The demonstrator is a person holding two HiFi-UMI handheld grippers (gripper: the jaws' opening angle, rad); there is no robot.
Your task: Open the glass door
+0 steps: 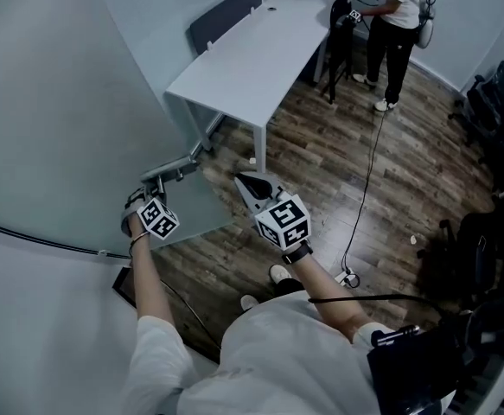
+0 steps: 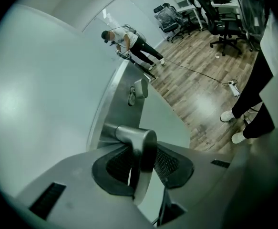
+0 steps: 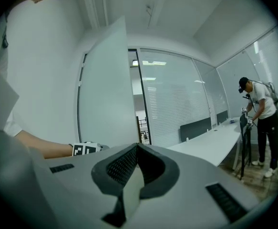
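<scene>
The glass door (image 1: 53, 119) is standing straight ahead of the left claw (image 2: 142, 170) and filling the space to that claw's left. From the right claw (image 3: 136, 162), its frosted panel is showing at an angle to the dark frame beyond, so it is probably already partly open. To swing it well, the person is likely needing to follow the door's arc rather than drag in a straight line, and to be holding the idle right claw clear of the door's free edge, which is lying near it on its left.

The person's left arm (image 1: 144, 275) is reaching out nearly straight, with its claw tilting down onto the metal lever handle (image 2: 138, 142). The left claw's jaws are clamping that lever, one pad on each side of its flat grip. The right claw is pointing about level, just right of the left one, with its jaws pressing together on nothing.
</scene>
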